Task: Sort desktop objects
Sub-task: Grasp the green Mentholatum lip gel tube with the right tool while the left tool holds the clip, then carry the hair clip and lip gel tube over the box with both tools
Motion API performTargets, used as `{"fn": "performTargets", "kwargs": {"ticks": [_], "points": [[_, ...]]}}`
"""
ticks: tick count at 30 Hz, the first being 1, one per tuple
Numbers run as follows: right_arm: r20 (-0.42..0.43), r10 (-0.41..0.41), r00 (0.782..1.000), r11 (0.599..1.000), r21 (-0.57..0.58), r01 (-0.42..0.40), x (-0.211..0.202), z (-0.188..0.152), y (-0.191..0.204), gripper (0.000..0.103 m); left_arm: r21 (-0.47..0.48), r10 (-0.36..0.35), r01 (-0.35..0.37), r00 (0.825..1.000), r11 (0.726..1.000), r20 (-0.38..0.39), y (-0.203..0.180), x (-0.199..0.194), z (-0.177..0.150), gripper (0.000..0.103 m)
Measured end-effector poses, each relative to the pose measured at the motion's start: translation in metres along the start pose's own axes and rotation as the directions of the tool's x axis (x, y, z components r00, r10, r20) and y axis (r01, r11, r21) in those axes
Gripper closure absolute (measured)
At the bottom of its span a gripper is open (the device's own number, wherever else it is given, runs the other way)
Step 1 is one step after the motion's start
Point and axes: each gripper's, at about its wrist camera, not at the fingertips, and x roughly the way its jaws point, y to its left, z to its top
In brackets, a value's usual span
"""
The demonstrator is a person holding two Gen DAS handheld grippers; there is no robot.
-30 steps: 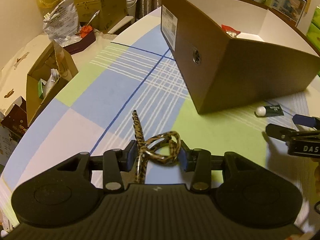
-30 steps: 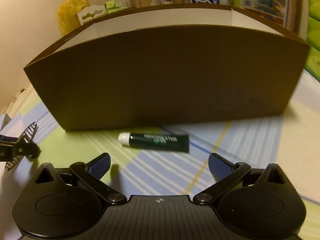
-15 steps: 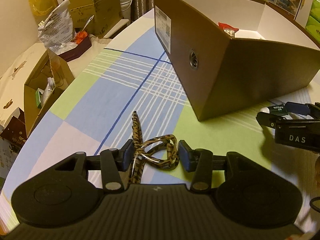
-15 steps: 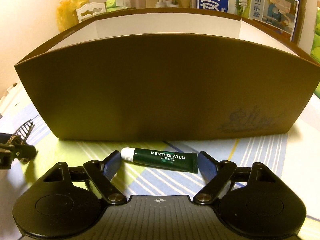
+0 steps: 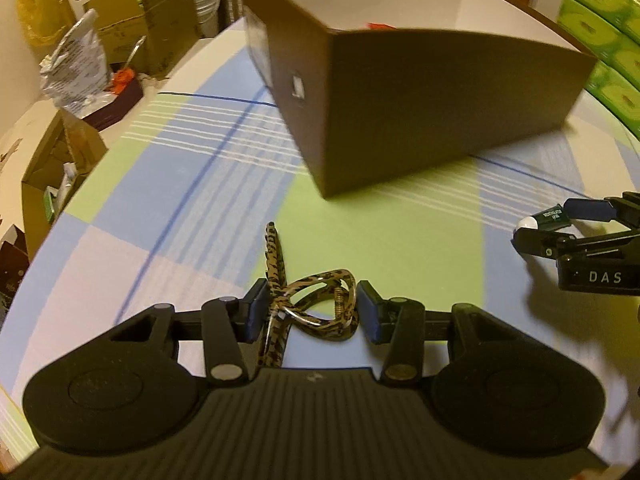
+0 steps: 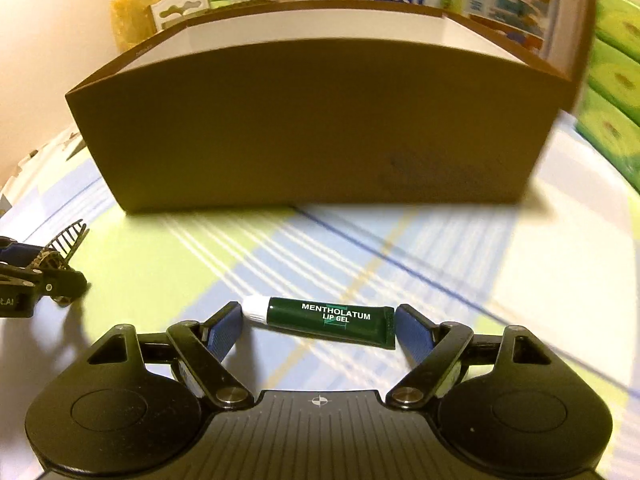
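- Here, in the left wrist view, we see our left gripper [image 5: 310, 312] closed on a leopard-print hair claw clip [image 5: 308, 304]; both blue pads press its sides, and its toothed end sticks forward over the checked tablecloth [image 5: 192, 208].
- Only this view shows the short end of the brown box [image 5: 400, 104] with its small pale fitting, something red just inside its white interior, and the clutter of cartons and a foil bag past the table's left edge.
- It also catches our right gripper [image 5: 548, 226] from the side, low at the right border, with the tube's white cap between its fingertips.
- In the right wrist view we see what the other cannot: the dark green lip gel tube [image 6: 328, 320] lies crosswise between the right gripper's [image 6: 318, 326] pads, cap to the left, label readable. Its jaws have just been closing, and each pad now meets one end of the tube, so we read it as gripped end to end.
- The left gripper [image 6: 44, 268] shows at this view's left edge, the clip's comb teeth poking from it.
- Between both grippers and the box's long front wall lies a bare stretch of cloth.
- Beyond the box stand printed cartons, with green packs along the right edge.
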Motion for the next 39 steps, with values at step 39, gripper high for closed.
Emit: {"fn": "performTargets", "kwargs": {"ticks": [39], "points": [[0.097,0.004,0.995,0.999,0.04,-0.008,-0.096,-0.014,-0.017,0.023,0.113,-0.161,0.149,0.982,0.982,0.098,-0.047,-0.085,-0.002,0.065]]}}
